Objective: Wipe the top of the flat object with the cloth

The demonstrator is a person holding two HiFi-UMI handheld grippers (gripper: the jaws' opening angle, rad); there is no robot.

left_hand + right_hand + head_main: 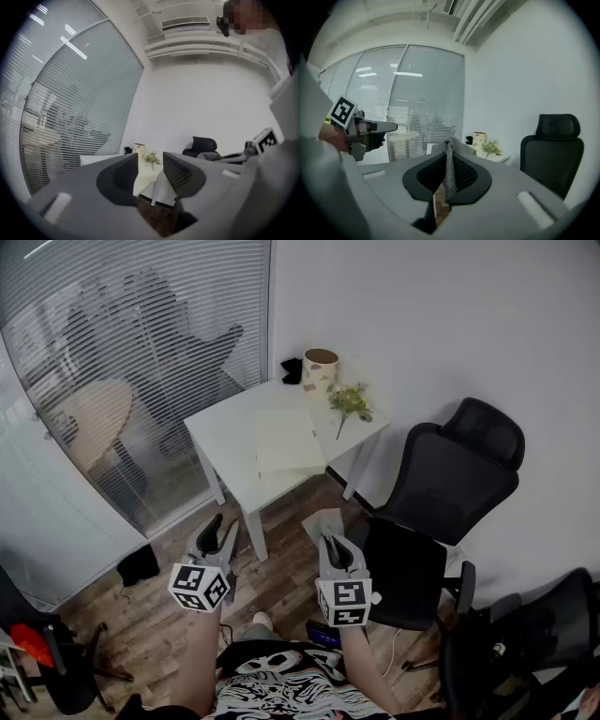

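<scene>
Open floor (281, 568) fronts small white table (225, 432)
The table's near side and the flat object's (286, 442) top lie open; a black office chair (450, 488) crowds the right, and a cup (320, 369), a green sprig (350, 401) and a dark item (292, 370) line the far edge.

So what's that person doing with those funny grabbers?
A person holds tongs in each hand. The right tongs are shut on a grey cloth; the left tongs are open and empty. Both are short of the white table, so nothing touches the flat cream object yet.
</scene>
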